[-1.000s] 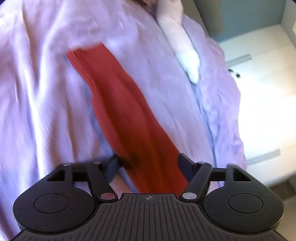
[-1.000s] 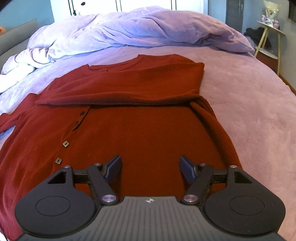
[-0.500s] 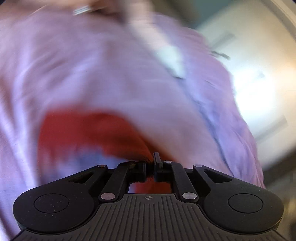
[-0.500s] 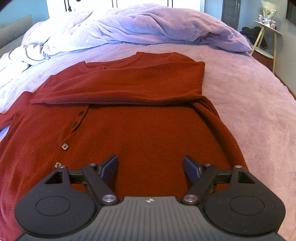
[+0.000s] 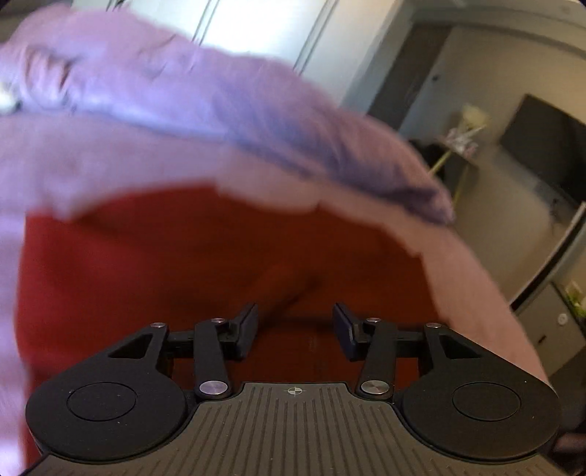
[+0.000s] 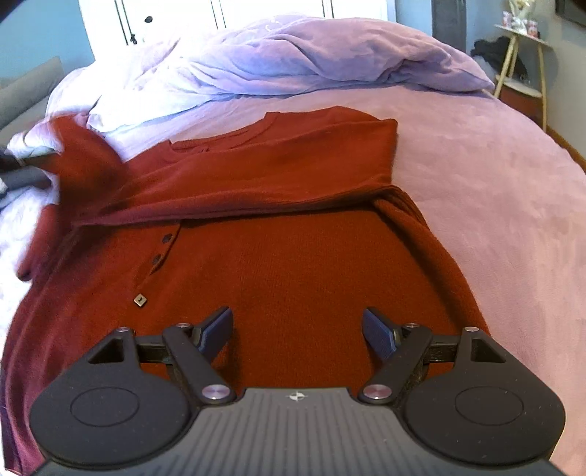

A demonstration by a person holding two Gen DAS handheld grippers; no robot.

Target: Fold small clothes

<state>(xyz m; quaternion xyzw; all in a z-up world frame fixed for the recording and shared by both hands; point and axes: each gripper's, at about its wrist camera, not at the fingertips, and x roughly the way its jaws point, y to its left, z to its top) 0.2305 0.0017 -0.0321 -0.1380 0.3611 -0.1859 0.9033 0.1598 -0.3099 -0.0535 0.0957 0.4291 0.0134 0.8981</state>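
A dark red knit cardigan (image 6: 293, 256) lies flat on the pink bed cover (image 6: 494, 201). One part is folded across its chest (image 6: 274, 164), and small buttons (image 6: 140, 300) show down the placket. At the far left its other sleeve (image 6: 77, 161) is raised and blurred. My right gripper (image 6: 297, 329) hovers open over the lower body of the cardigan with nothing between its fingers. The left wrist view is blurred. There my left gripper (image 5: 295, 326) is over the red cardigan (image 5: 183, 263) with its jaws opening. A fold of cloth lies just ahead of them, and the pads press on nothing.
A bunched lilac duvet (image 6: 293, 55) lies along the far side of the bed. White wardrobe doors (image 6: 183, 14) stand behind it. A small side table (image 6: 520, 55) is at the right, and a dark screen (image 5: 542, 153) hangs on the wall.
My left gripper shut on the red sleeve, swung fast across toward the cardigan's body and now stands with its jaws apart. The sleeve at the left has lifted. The right gripper has barely moved.
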